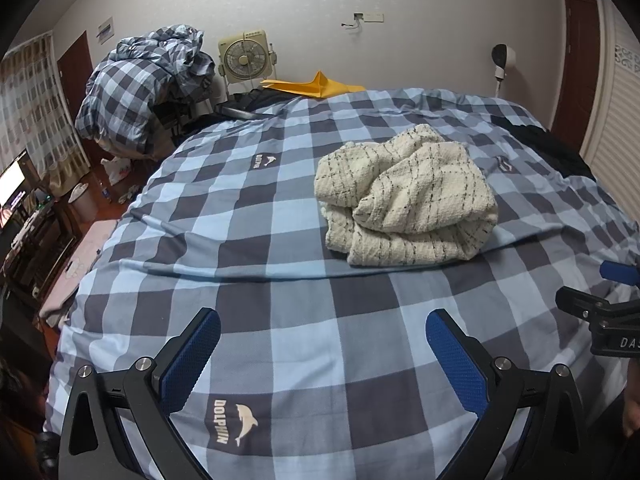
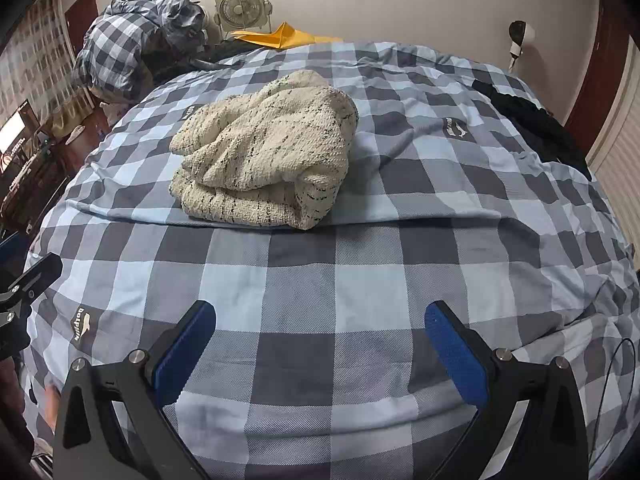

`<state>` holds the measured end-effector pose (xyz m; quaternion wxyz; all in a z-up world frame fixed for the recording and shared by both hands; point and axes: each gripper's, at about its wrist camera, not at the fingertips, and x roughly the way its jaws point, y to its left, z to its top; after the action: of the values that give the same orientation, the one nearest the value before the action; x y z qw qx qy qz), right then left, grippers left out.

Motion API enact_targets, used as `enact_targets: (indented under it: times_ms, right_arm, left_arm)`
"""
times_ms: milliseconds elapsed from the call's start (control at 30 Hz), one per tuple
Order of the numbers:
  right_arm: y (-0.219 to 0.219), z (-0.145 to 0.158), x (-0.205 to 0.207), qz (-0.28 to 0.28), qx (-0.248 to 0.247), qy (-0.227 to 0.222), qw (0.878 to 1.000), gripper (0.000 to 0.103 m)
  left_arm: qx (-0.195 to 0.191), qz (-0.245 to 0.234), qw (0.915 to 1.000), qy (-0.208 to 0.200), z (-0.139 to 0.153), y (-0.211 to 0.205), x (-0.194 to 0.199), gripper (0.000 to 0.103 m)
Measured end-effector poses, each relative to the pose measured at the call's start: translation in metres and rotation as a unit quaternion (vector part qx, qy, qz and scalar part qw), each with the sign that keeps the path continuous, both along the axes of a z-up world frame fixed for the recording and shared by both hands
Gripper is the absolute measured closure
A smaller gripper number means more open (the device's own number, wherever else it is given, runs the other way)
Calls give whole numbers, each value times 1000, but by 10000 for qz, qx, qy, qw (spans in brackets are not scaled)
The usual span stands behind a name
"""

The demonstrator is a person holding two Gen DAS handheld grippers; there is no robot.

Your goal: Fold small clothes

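Note:
A cream knitted garment [image 1: 404,196] with thin dark lines lies bunched and roughly folded on the checked bedcover [image 1: 280,288]; the right wrist view has the garment [image 2: 264,152] left of centre. My left gripper [image 1: 323,322] is open over bare cover, well short of the garment. My right gripper [image 2: 320,314] is also open with nothing between its blue pads [image 2: 454,354], and it stands nearer the bed's front than the garment. The right gripper's fingers [image 1: 600,304] show at the right edge of the left wrist view.
A heap of checked bedding [image 1: 136,88] is piled at the far left. A box fan [image 1: 244,56] and a yellow folded piece [image 1: 316,86] sit by the wall. Dark clothing [image 2: 528,120] lies at the bed's far right. A lit screen [image 1: 10,188] and furniture stand left.

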<state>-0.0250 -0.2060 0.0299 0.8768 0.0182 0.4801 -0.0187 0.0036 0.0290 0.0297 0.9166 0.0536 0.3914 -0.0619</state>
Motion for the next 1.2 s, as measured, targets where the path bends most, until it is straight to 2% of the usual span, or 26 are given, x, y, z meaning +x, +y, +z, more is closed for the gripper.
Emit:
enact_targets:
  times_ms: [600, 933, 1200]
  right_arm:
    - [0, -1, 0, 8, -1, 14, 10000, 1]
    - [1, -1, -1, 13, -1, 28, 10000, 1]
    - [1, -2, -1, 17, -7, 34, 10000, 1]
  left_arm:
    - [33, 66, 10000, 28, 0, 9, 4, 0]
    - [25, -208, 9998, 4, 1, 0, 0, 0]
    - [58, 47, 9998, -200, 8, 1, -2, 0]
